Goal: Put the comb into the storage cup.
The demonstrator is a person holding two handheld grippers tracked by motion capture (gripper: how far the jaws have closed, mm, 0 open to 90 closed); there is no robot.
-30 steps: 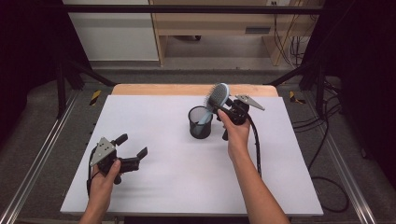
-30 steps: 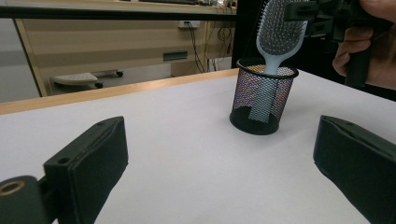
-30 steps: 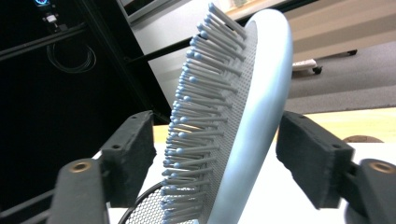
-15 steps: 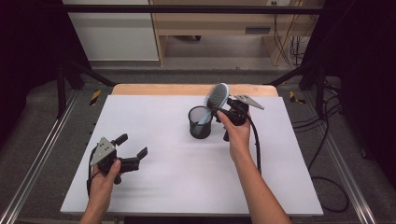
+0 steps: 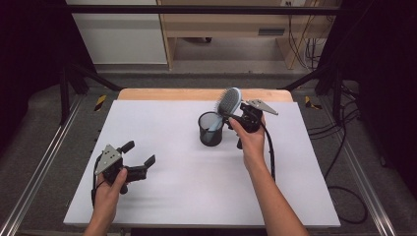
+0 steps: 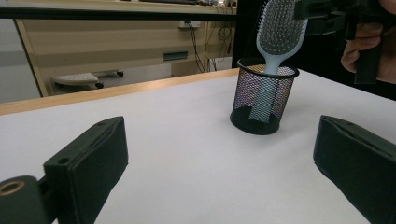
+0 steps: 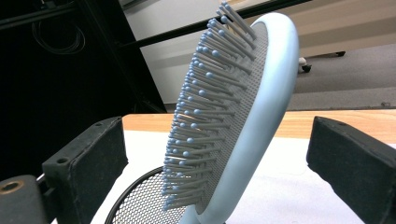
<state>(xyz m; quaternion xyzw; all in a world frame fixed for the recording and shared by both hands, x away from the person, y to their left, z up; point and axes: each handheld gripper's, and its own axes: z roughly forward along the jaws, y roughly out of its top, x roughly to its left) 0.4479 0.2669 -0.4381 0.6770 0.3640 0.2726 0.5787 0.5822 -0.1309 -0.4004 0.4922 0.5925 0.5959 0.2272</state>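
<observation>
**Hairbrush released into the mesh cup, tip-over risk**

Hairbrush point(image 7: 243, 116) stands between the jaws of the right claw point(image 7: 219, 154), which have just been opening and now stand wide, touching nothing. Its handle sits in the black mesh cup point(image 5: 211, 130) on the white surface point(image 5: 196, 187), its head leaning on the rim. Drawing back carelessly could snag the bristles and topple brush and cup. Nearer the person, the left claw point(image 5: 137, 157) rests open and empty, well apart.

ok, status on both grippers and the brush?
Right gripper jaws just opened, pads clear of hairbrush. Brush stands handle-down in mesh cup, leaning. Left gripper open, nothing between its jaws, apart from cup. Nothing in the way.
</observation>
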